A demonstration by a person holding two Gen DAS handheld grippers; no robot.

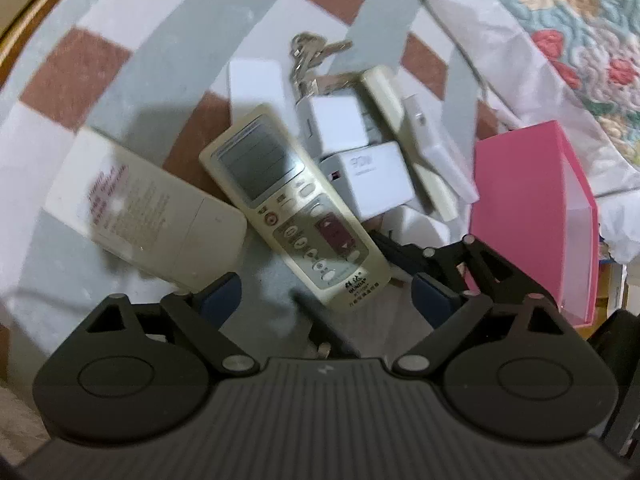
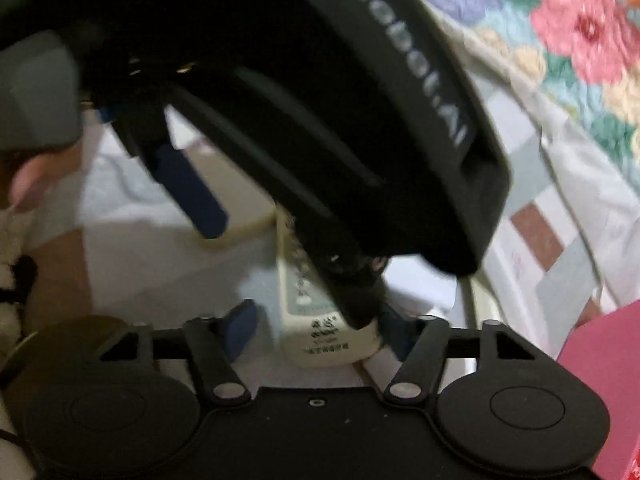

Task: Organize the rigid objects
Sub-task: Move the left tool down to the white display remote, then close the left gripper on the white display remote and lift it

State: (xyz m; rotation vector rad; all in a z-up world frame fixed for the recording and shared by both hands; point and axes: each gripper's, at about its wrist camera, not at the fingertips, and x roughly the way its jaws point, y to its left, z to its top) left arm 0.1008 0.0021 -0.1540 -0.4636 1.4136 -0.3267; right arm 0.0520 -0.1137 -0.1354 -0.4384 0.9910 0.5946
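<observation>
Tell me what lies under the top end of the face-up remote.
The face-up remote has its top end resting on a flat white box; beside it sit white chargers. How much of the box the remote covers cannot be seen.

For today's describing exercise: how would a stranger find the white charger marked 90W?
Start at the pink box. Left of it lies a heap of pale gadgets; the 90W charger sits beside the face-up remote. Its neighbouring cube charger shows no such marking.

Left wrist view: close above bed, looking steeply down past own left tongs (image 1: 326, 292) at cream remote (image 1: 294, 208), pink box (image 1: 532, 216) at right. Right wrist view: closer, lower, half blocked by left tongs (image 2: 320, 100). Shared: remote (image 2: 316, 320), pink box (image 2: 608, 380), floral quilt (image 2: 580, 40).
</observation>
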